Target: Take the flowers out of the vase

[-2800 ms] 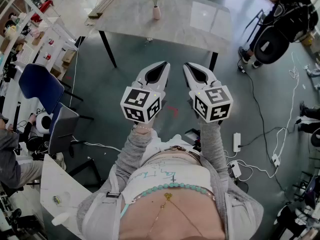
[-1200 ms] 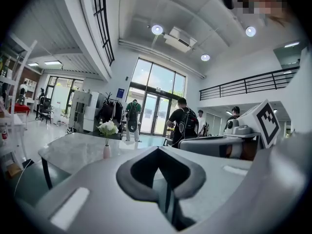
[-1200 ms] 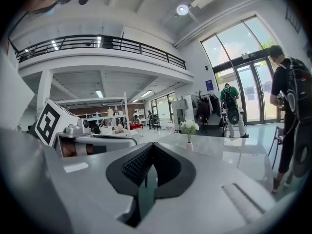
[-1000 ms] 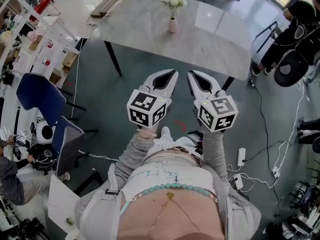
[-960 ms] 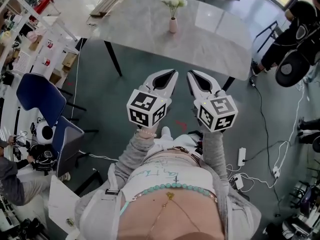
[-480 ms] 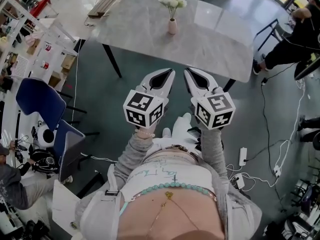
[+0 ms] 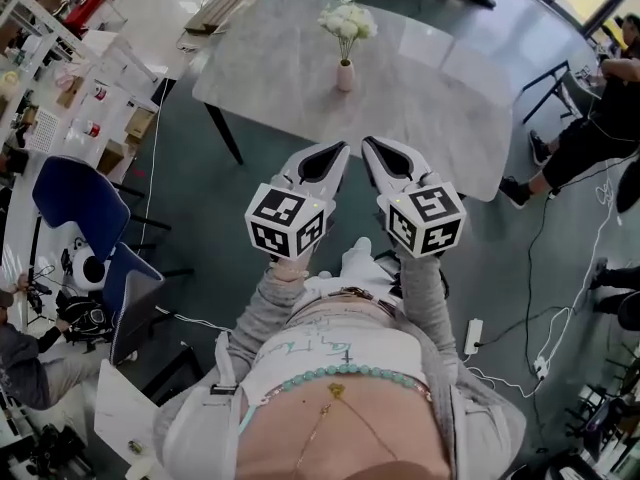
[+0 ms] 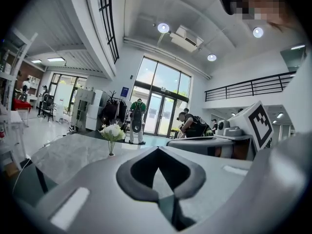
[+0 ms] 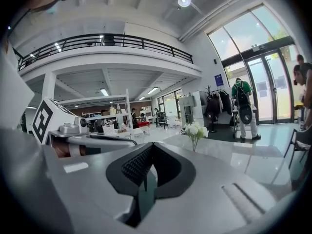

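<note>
approach step, jaws of left gripper [image 7: 335, 154] and right gripper [image 7: 374, 150] together, empty; next: open at white flowers [image 7: 346, 20] in small pink vase [image 7: 344, 76].

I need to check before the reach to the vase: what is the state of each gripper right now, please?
Left gripper: closed, holding nothing.
Right gripper: closed, holding nothing.

My left gripper [image 8: 157, 149] filled the lower frame, jaws closed tip to tip on nothing. Left of centre, white flowers [image 8: 112, 132] stood in a vase [image 8: 111, 154] on a table [image 8: 63, 156].
</note>
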A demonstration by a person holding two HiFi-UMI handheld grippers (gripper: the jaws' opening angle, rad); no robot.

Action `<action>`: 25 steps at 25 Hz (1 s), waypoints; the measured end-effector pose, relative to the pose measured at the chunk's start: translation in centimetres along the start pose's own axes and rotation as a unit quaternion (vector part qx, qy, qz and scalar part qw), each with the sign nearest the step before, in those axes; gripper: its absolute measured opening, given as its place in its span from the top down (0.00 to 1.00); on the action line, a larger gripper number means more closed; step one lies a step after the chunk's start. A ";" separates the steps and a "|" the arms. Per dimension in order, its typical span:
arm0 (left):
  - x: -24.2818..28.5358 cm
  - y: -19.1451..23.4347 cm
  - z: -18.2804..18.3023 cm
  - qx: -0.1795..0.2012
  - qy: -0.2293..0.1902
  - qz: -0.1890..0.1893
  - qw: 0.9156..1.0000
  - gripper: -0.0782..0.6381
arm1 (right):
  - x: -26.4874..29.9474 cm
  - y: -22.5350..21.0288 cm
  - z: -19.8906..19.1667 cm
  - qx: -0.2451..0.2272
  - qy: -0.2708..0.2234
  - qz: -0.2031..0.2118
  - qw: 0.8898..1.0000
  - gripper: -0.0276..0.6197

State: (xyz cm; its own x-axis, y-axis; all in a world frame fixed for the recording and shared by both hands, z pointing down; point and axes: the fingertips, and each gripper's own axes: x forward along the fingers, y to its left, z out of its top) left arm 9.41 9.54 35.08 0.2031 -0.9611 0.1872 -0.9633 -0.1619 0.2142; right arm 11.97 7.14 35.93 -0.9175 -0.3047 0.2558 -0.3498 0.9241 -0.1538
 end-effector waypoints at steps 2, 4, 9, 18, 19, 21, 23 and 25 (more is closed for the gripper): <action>1.1 0.5 0.4 -0.001 0.002 0.007 1.000 0.89 | 0.7 -0.9 0.5 -0.003 0.002 0.009 1.000 0.91; 2.1 0.8 0.8 -0.003 0.004 0.015 1.000 0.89 | 1.0 -1.9 0.8 -0.006 0.006 0.016 1.000 0.91; 5.1 -0.5 1.4 -0.005 -0.001 0.032 0.999 0.89 | 0.0 -5.4 1.0 -0.004 0.006 0.026 1.000 0.91; 7.7 0.6 1.4 -0.013 -0.007 0.054 0.998 0.89 | 1.8 -8.0 0.9 -0.004 0.011 0.045 0.999 0.91; 7.7 0.8 1.3 -0.015 -0.006 0.056 0.998 0.89 | 2.0 -8.0 0.8 -0.004 0.012 0.047 0.999 0.91; 7.7 1.2 1.3 -0.018 -0.007 0.060 0.998 0.89 | 2.4 -7.8 0.8 -0.004 0.014 0.050 0.999 0.91; 7.8 1.6 1.3 -0.020 -0.007 0.063 0.998 0.89 | 2.7 -7.8 0.8 -0.005 0.016 0.053 0.998 0.91; 8.0 1.9 1.2 -0.021 -0.006 0.065 0.998 0.89 | 2.8 -8.0 0.9 -0.004 0.016 0.054 0.998 0.91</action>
State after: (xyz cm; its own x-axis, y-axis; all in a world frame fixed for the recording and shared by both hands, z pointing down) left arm 8.98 1.28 35.80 0.0738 -0.9760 0.2050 -0.9733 -0.0257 0.2281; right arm 12.01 -1.35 37.07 -0.9430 -0.1958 0.2693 -0.2478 0.9529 -0.1751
